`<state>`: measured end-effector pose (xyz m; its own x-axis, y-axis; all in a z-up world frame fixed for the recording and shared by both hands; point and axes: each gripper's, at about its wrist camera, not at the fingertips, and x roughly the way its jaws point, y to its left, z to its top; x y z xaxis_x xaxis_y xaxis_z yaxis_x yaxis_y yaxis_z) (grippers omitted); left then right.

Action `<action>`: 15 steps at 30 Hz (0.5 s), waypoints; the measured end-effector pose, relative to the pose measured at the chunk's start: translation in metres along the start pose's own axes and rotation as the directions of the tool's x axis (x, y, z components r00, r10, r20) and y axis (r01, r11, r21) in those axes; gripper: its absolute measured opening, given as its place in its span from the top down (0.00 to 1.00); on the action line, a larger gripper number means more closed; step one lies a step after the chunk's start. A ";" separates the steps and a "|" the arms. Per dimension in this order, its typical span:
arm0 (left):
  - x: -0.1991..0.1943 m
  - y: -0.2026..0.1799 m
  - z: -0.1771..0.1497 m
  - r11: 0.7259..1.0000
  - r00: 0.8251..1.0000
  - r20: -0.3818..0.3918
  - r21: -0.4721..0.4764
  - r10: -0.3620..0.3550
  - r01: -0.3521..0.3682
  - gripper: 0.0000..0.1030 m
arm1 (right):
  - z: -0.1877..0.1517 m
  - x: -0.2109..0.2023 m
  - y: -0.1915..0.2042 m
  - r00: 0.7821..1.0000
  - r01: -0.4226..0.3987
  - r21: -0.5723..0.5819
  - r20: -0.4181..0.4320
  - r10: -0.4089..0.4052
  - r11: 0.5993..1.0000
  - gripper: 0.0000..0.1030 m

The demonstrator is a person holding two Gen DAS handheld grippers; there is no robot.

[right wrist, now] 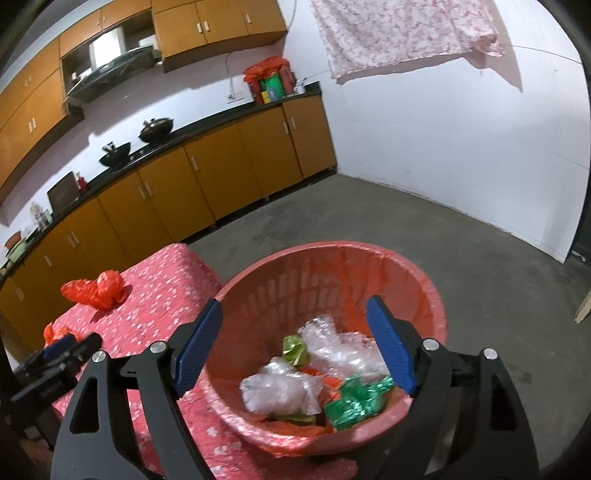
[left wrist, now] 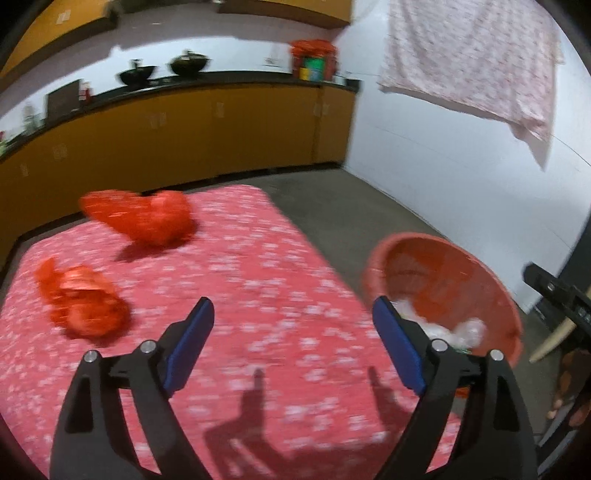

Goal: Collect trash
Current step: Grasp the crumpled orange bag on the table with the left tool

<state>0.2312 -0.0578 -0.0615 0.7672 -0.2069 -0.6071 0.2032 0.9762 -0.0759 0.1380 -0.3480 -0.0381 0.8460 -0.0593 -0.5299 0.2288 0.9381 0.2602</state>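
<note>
While left gripper [left wrist: 293,317] gapes | table edge [left wrist: 332,266] beside basket [left wrist: 380,254], seemingly apart

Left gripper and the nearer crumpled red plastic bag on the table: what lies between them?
Only bare pink flowered tablecloth separates the left gripper from the crumpled red plastic bag, in the left wrist view.

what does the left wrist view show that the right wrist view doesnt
Only the left wrist view shows the open left gripper from behind, over the tablecloth, and the near red bag in full.

Only the right wrist view shows the open right gripper over the basket, the green wrappers in it, and the upper cabinets.

Both show the far red bag, clear plastic in the basket, the counter and the hanging cloth.
</note>
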 end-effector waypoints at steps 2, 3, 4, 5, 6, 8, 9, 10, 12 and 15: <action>-0.010 0.022 0.000 0.998 0.997 0.027 -0.016 0.068 -0.067 0.12 | -0.001 0.001 0.011 1.000 -0.022 -0.020 -0.007 0.022 1.000 0.22; -0.015 0.035 0.000 0.993 0.992 0.044 -0.024 0.116 -0.115 0.09 | -0.001 0.002 0.016 0.999 -0.032 -0.029 -0.010 0.032 0.999 0.21; -0.020 0.047 0.001 0.987 0.986 0.057 -0.031 0.156 -0.155 0.08 | -0.002 0.003 0.022 0.999 -0.041 -0.038 -0.014 0.040 0.998 0.21; -0.024 0.062 0.001 0.977 0.975 0.072 -0.040 0.210 -0.208 0.07 | -0.002 0.004 0.029 0.998 -0.055 -0.053 -0.019 0.054 0.997 0.21; -0.026 0.076 0.002 0.966 0.964 0.076 -0.049 0.256 -0.253 0.06 | -0.002 0.006 0.034 0.998 -0.064 -0.061 -0.023 0.063 0.996 0.21; -0.027 0.103 0.003 0.943 0.942 0.067 -0.076 0.330 -0.325 0.06 | -0.004 0.009 0.048 0.996 -0.088 -0.081 -0.034 0.086 0.993 0.21; -0.027 0.113 0.003 0.935 0.935 0.061 -0.090 0.350 -0.344 0.06 | -0.005 0.011 0.053 0.995 -0.097 -0.088 -0.038 0.094 0.991 0.21; -0.025 0.126 0.004 0.923 0.926 0.046 -0.112 0.374 -0.368 0.05 | -0.006 0.012 0.059 0.994 -0.108 -0.097 -0.044 0.104 0.989 0.20; -0.019 0.150 0.003 0.913 0.925 0.002 -0.161 0.380 -0.374 0.05 | -0.008 0.016 0.073 0.991 -0.128 -0.122 -0.057 0.122 0.984 0.20; -0.011 0.167 0.002 0.912 0.935 -0.040 -0.211 0.351 -0.352 0.05 | -0.013 0.021 0.090 0.987 -0.153 -0.154 -0.078 0.142 0.976 0.20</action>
<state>0.2582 0.1076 -0.0663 0.7646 0.1521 -0.6263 -0.2128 0.9768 -0.0225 0.1701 -0.2606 -0.0362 0.8296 0.1017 -0.5490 0.0199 0.9773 0.2109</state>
